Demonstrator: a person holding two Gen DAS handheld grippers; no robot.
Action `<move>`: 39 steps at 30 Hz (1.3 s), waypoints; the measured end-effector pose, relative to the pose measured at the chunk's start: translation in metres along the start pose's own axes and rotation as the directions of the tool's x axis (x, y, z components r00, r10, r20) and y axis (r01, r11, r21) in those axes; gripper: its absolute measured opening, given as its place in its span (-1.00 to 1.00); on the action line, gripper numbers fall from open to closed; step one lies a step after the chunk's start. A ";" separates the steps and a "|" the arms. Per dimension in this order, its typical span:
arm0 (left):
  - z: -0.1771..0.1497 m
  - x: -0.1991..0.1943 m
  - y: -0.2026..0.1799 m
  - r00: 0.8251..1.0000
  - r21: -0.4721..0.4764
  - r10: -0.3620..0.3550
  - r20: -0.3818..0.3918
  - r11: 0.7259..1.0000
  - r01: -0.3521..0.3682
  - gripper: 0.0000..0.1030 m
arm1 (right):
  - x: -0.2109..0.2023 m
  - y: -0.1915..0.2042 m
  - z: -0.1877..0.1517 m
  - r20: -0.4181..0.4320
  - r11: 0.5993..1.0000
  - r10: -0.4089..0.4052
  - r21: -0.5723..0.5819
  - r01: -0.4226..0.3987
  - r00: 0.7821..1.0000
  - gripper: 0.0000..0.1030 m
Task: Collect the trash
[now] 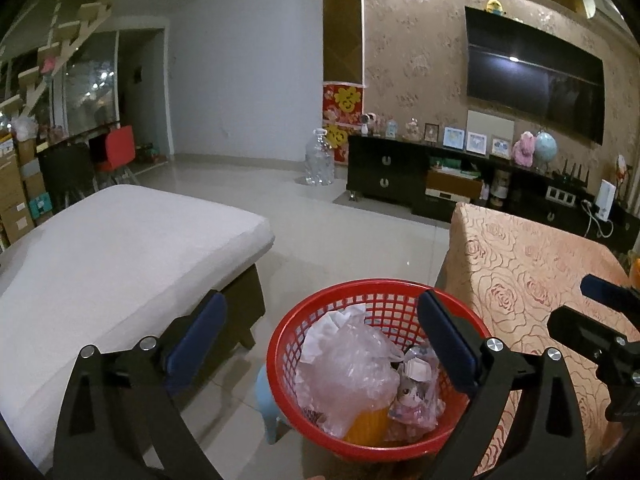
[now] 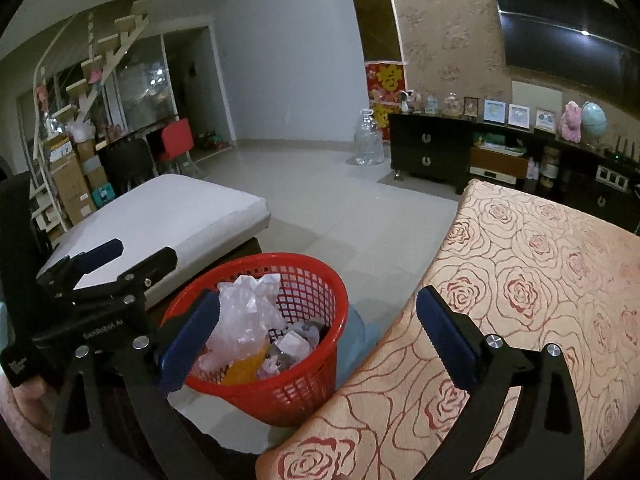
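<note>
Left gripper (image 1: 320, 344) has its jaws wide apart w/ nothing between them, hovering above the red basket (image 1: 280, 344). Right gripper (image 2: 318, 330) is also spread wide and empty, over the basket's right side and the edge of the rose-pattern tablecloth (image 2: 540, 280). Basket stands on the tile floor (image 1: 352, 232) between the white cushion bench (image 1: 120, 248) and the table. Inside: crumpled clear plastic bag (image 1: 348, 368), white paper (image 1: 332, 320), a cat-picture wrapper (image 1: 412, 396), something orange (image 1: 366, 424).
</note>
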State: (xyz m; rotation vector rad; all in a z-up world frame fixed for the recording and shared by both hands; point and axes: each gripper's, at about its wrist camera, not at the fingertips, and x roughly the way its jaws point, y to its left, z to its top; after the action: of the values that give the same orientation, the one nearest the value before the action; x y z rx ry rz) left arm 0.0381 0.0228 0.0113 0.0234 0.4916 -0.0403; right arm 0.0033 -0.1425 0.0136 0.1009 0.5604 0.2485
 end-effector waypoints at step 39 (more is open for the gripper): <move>-0.005 -0.033 -0.010 1.000 0.025 0.016 0.003 1.000 -0.016 0.85 | -0.034 -0.001 -0.015 0.029 0.996 -0.076 0.051 0.074 0.997 0.86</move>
State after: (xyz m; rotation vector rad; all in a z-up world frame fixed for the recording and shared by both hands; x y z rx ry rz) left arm 0.0058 0.0141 0.0224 0.0516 0.4876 -0.0307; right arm -0.0319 -0.1520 0.0181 0.1317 0.5386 0.1596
